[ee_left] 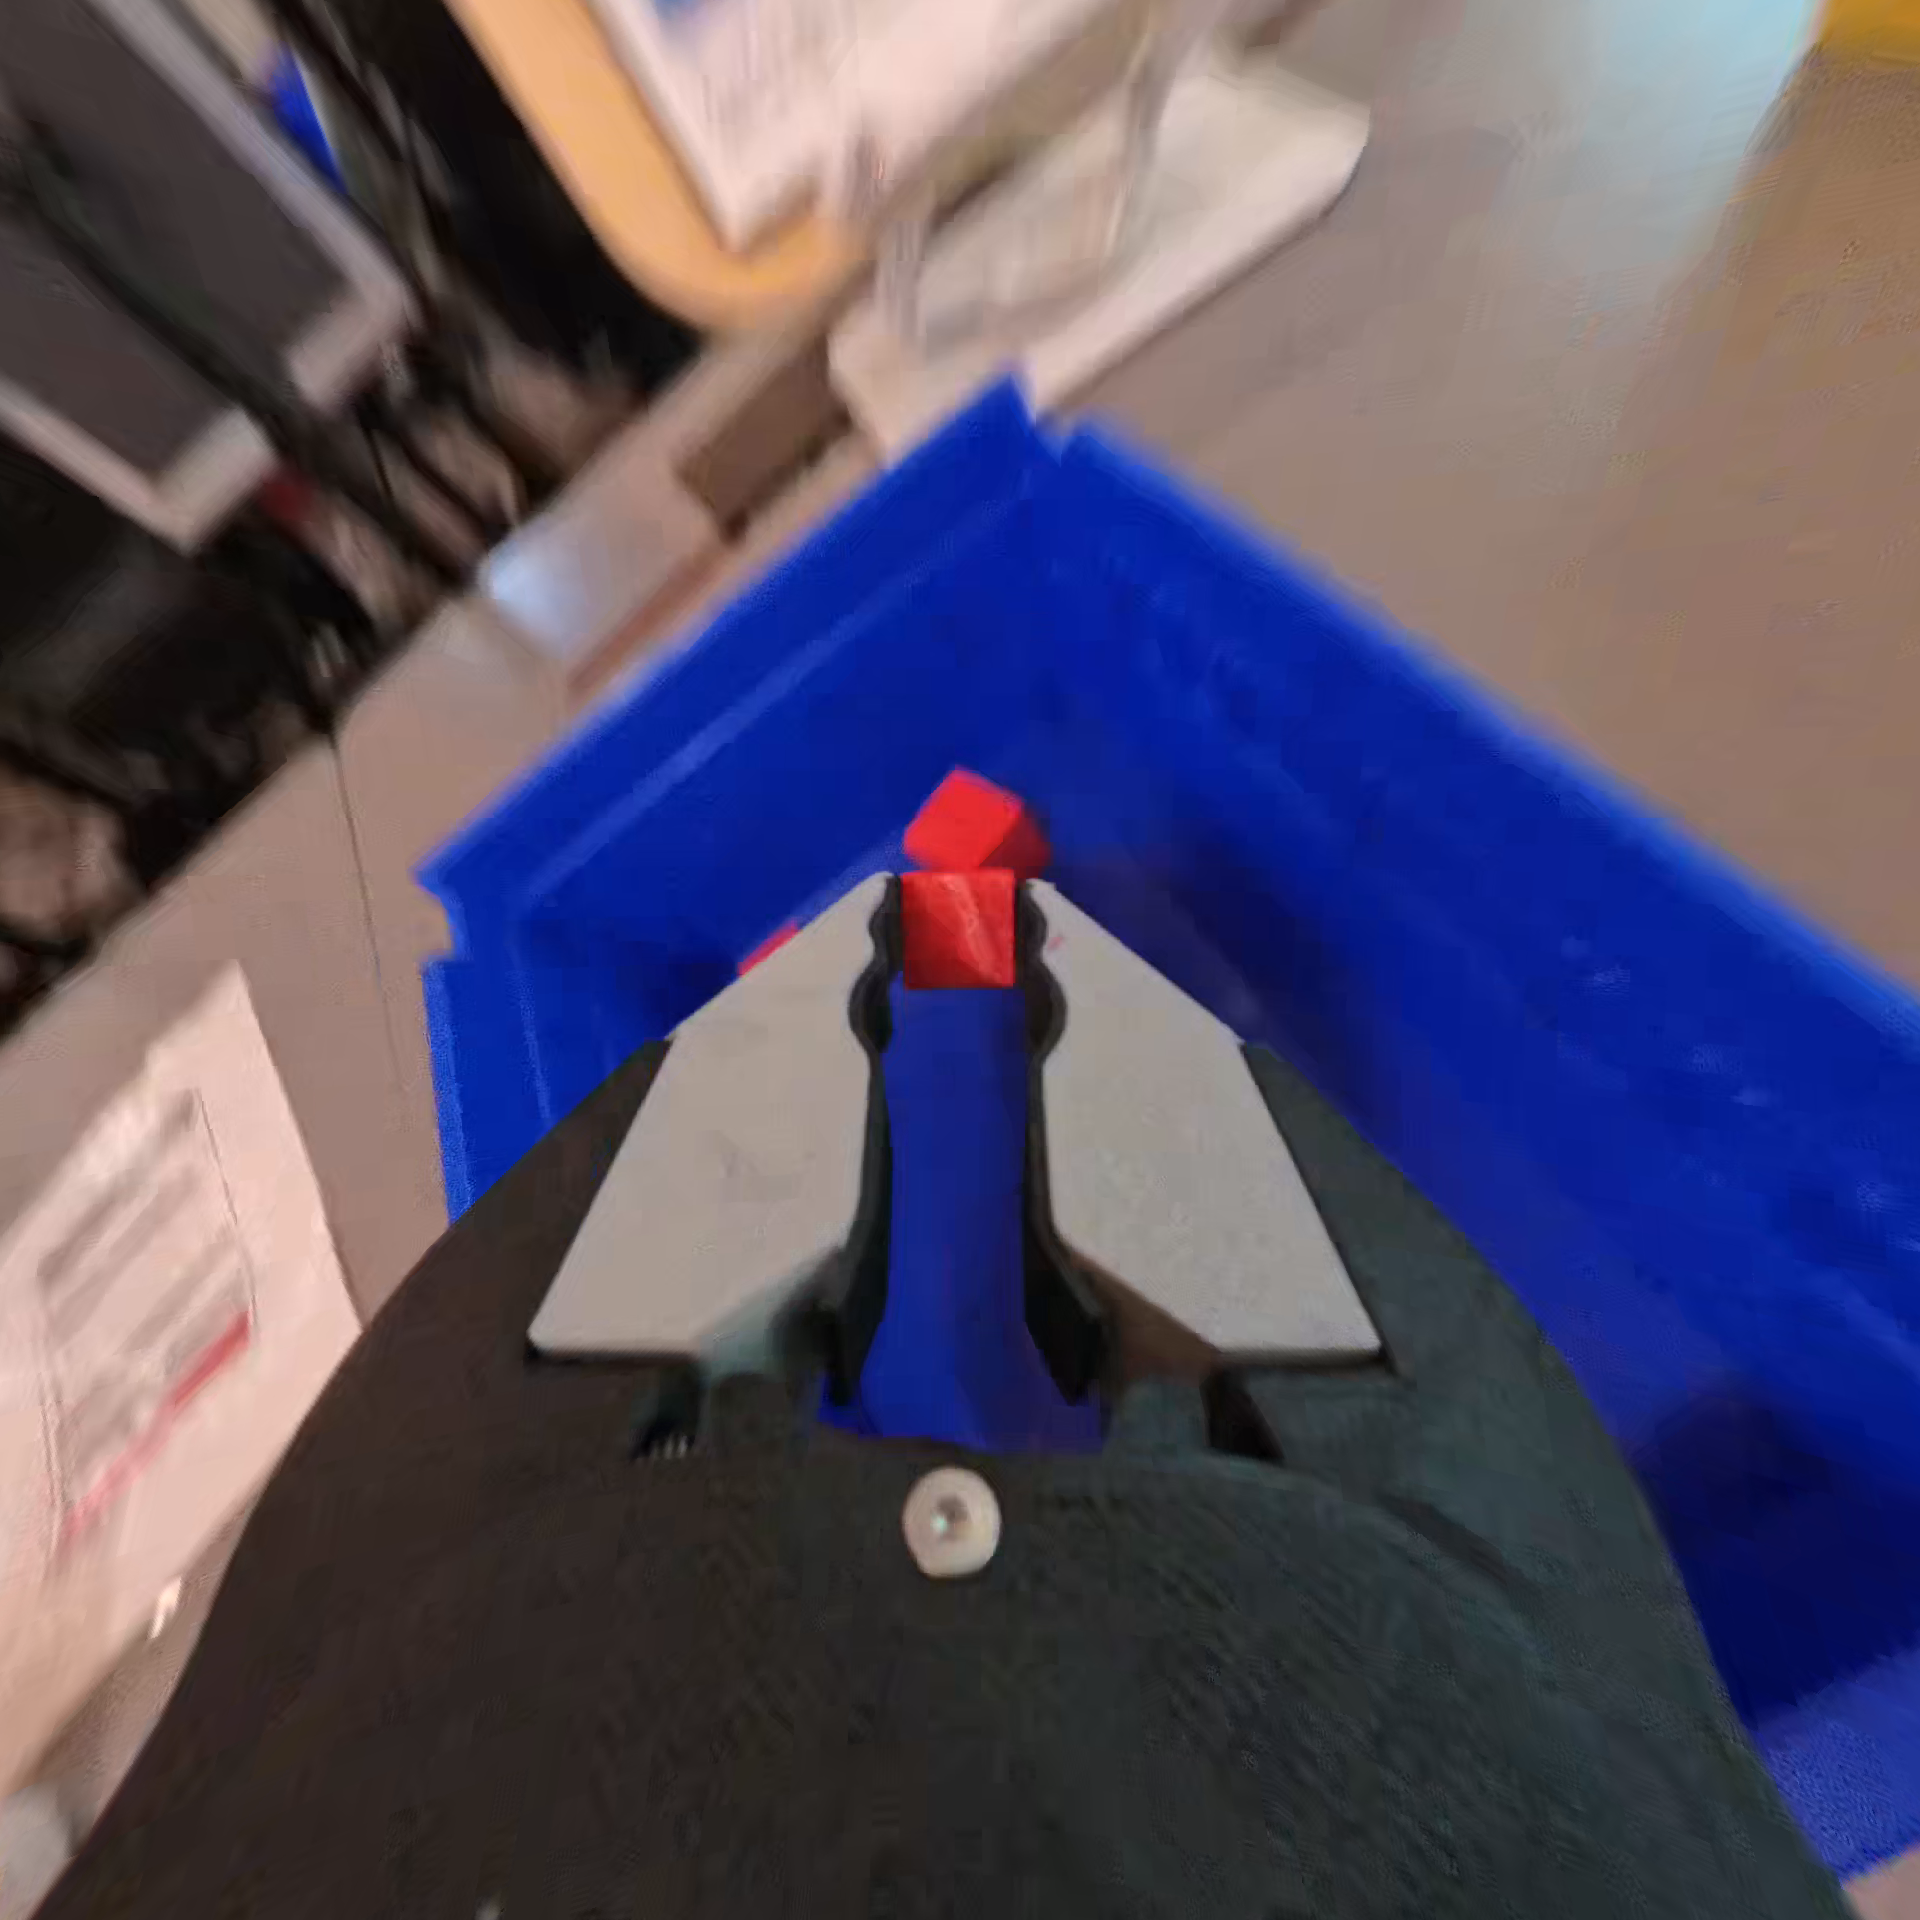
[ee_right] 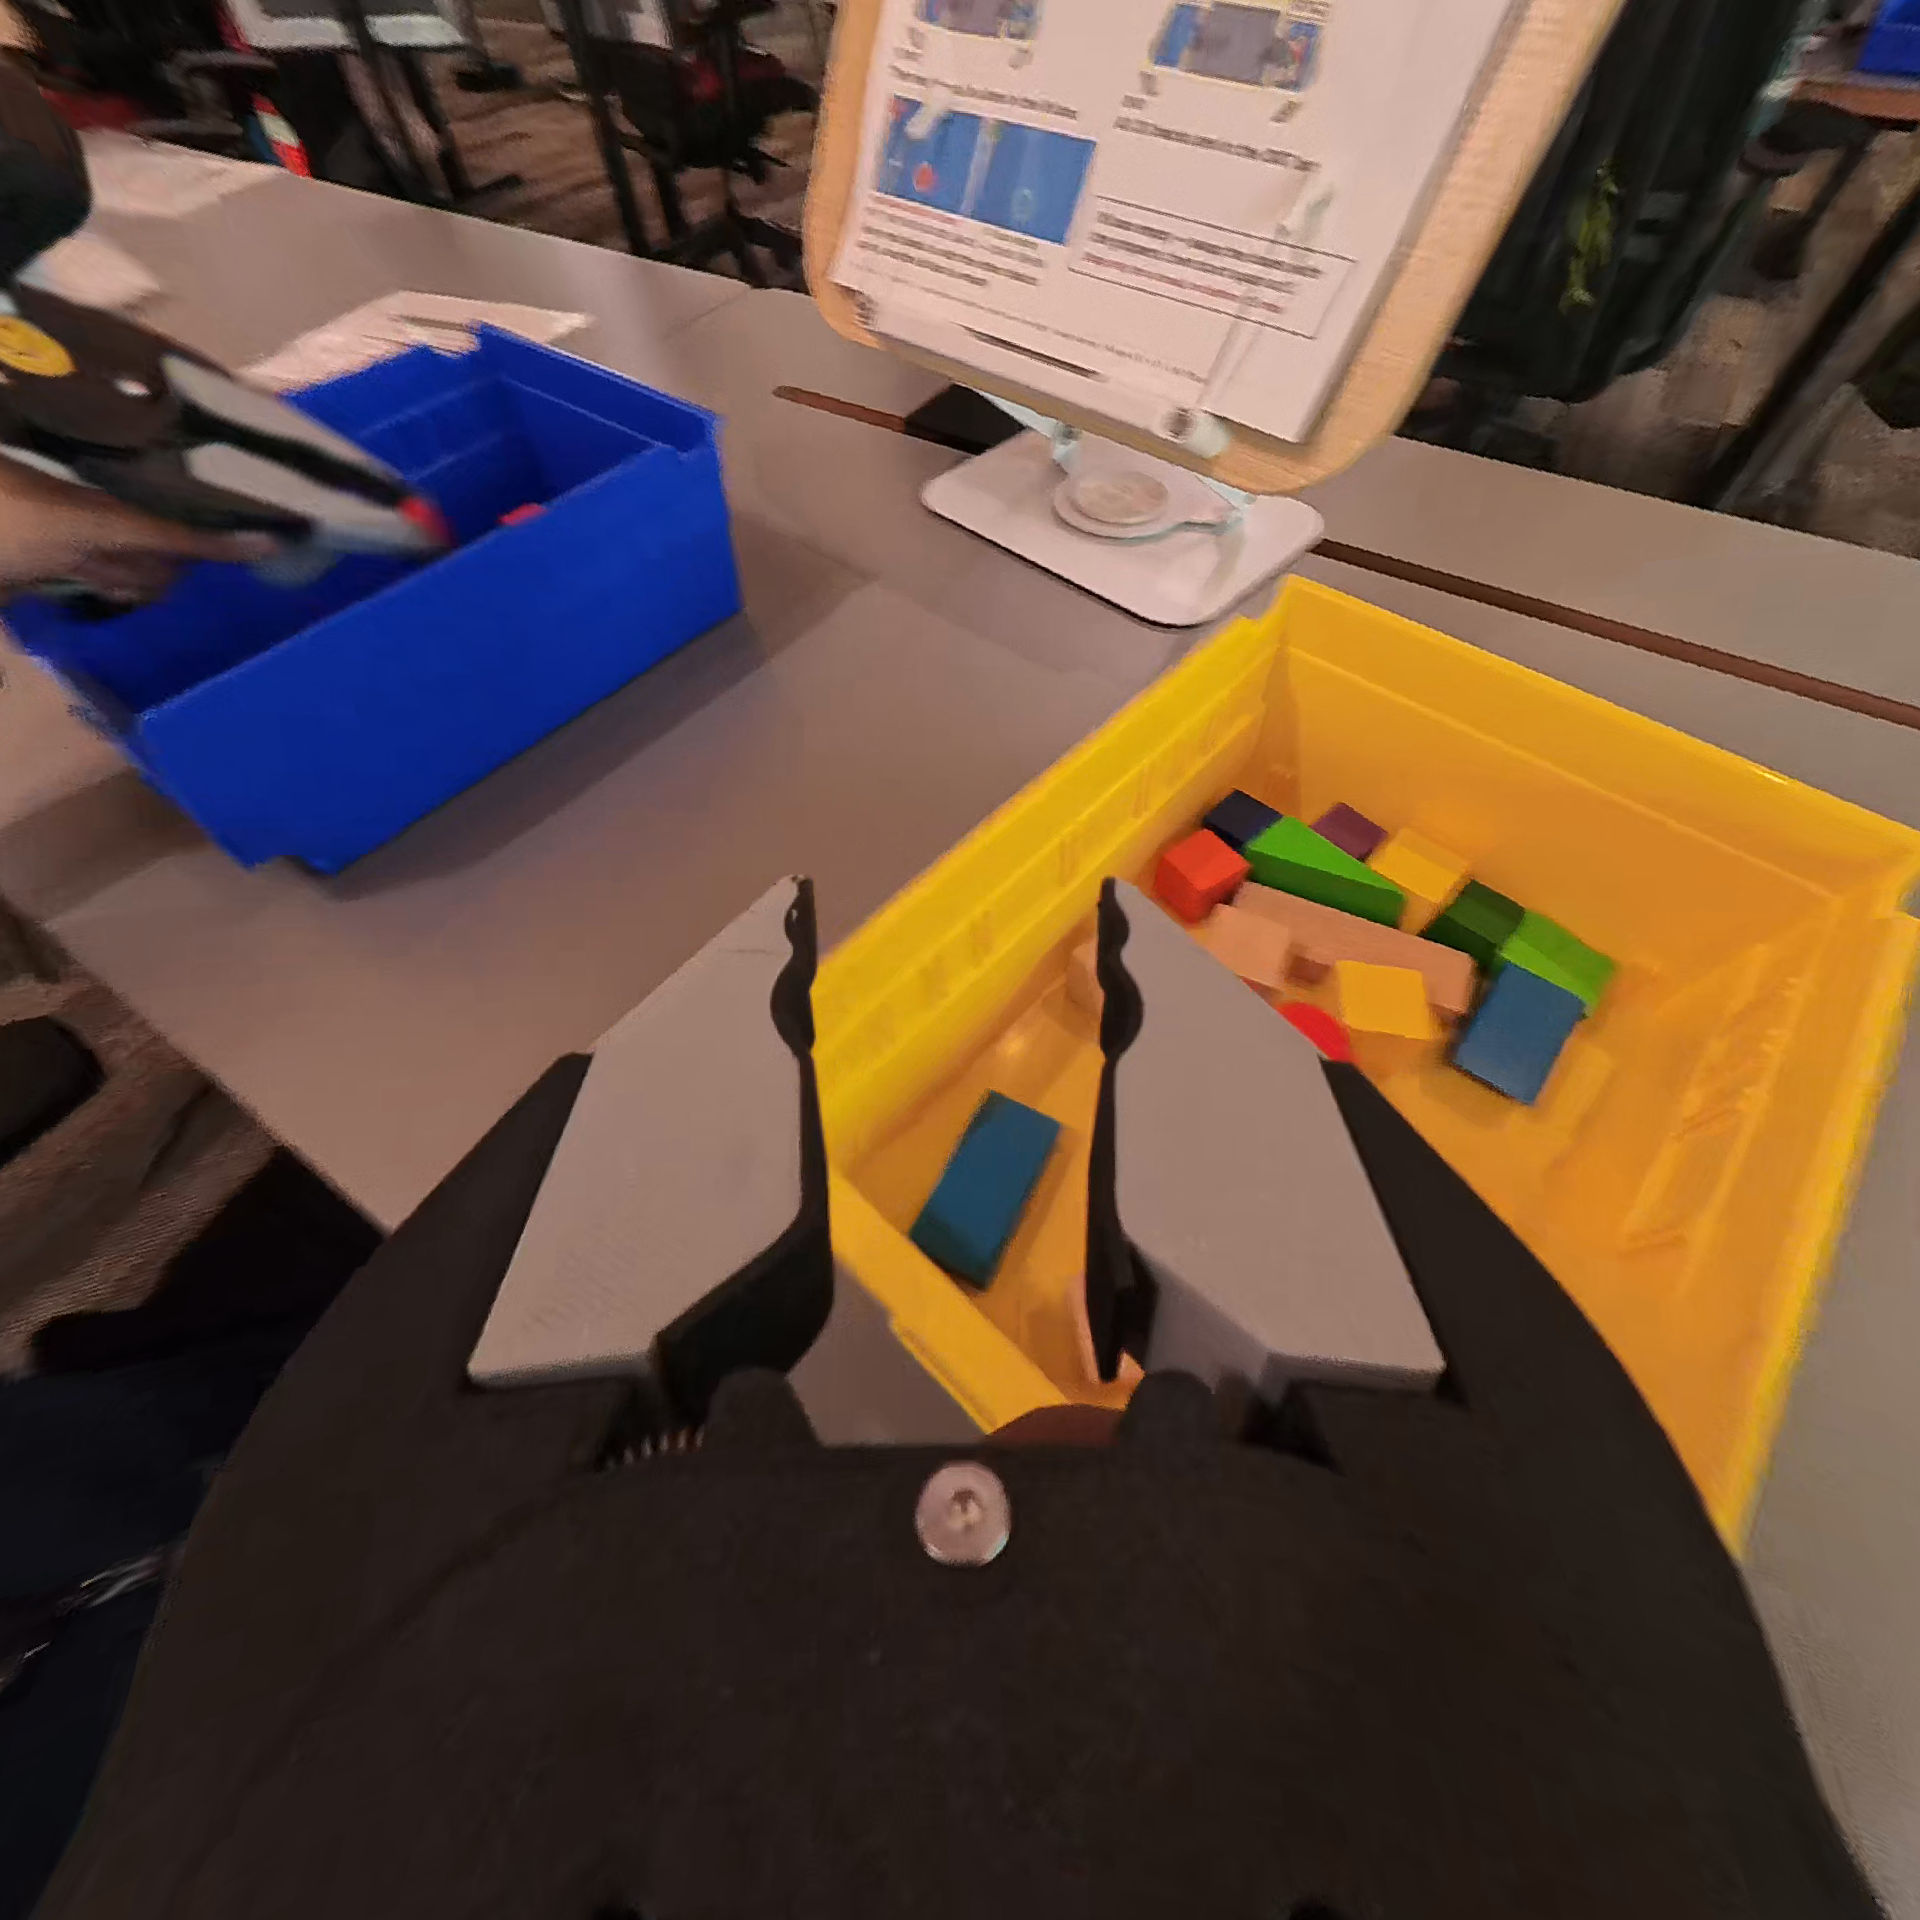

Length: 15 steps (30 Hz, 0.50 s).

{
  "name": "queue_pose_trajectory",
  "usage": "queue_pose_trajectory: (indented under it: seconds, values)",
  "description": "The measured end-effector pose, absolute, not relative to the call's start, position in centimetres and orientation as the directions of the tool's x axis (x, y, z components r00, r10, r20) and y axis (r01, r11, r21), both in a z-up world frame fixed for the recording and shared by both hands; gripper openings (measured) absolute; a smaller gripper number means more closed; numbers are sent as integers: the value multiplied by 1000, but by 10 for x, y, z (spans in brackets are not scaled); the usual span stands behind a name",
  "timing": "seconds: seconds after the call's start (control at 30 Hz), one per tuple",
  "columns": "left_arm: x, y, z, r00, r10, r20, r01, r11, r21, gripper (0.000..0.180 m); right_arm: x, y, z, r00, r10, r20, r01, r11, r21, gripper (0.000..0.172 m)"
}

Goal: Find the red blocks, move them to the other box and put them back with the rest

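The left tongs (ee_left: 958,914) are pinching a small red cube (ee_left: 958,930) tight between their two tips, in the middle of the left wrist view. They are over the inside of the blue box (ee_left: 1351,831). A second red cube (ee_left: 971,821) lies just past the held one, on the box floor near the far corner. A bit of a third red block (ee_left: 771,948) peeks out at the left edge of the left finger.

The right tongs (ee_right: 956,935) are spread apart with nothing between them. They hang over the near left wall of the yellow box (ee_right: 1039,894), at the lower middle of the right wrist view.

How far along? Red blocks are already in the blue box, so I think the first half is mostly done. The held cube may be starting its trip back to the yellow box, but I cannot be sure. The other reds in the blue box would be left to carry.

The right wrist view shows things the left one does not: both boxes on the grey table (ee_right: 520,987), well apart, and the pile of coloured blocks (ee_right: 1403,935) in the yellow box, with an orange-red cube (ee_right: 1200,873) and a round red piece (ee_right: 1314,1029) among them. It also shows the left tongs far off at the upper left. The left wrist view alone shows the pinch up close.
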State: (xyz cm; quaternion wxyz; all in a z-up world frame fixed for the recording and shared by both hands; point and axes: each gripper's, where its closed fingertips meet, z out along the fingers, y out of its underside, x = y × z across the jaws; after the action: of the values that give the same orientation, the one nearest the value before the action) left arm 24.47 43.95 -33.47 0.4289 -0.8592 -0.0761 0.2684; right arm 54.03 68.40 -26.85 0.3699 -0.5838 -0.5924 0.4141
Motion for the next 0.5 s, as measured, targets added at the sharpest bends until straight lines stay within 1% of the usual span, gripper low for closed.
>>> queue_pose_trajectory:
  seconds: [0.03, 0.07, 0.1, 0.2, 0.23, 0.27, 0.33, 0.43, 0.5]
  values:
    - [275, 453, -305, 846, 290, -446, -268, -491, -829, 20, 538, 667, -266, -116, 989, -92, 371, -43, -928, 52]
    - [315, 462, -280, 837, 208, -506, -425, -334, -841, 20, 535, 648, -263, -194, 970, -144, 360, -66, -931, 51]
    - [354, 466, -259, 792, 167, -587, -561, -181, -808, 19, 532, 629, -261, -272, 943, -192, 356, -87, -930, 51]
    - [439, 472, -238, 646, 127, -753, -761, 26, -648, 19, 522, 575, -264, -441, 847, -296, 372, -128, -919, 52]
    - [465, 476, -241, 611, 85, -787, -791, 72, -607, 19, 520, 557, -265, -492, 809, -321, 380, -132, -916, 53]
    - [484, 481, -248, 582, 42, -812, -812, 81, -578, 19, 519, 539, -264, -541, 766, -346, 383, -142, -913, 54]
    - [516, 490, -255, 506, 15, -863, -858, 118, -501, 19, 520, 512, -258, -617, 683, -392, 380, -178, -908, 54]
    - [543, 500, -259, 461, 2, -887, -877, 152, -456, 19, 521, 491, -262, -652, 622, -433, 421, -179, -889, 53]
    - [545, 507, -264, 455, -6, -890, -882, 129, -452, 19, 523, 483, -269, -666, 593, -452, 448, -165, -878, 51]
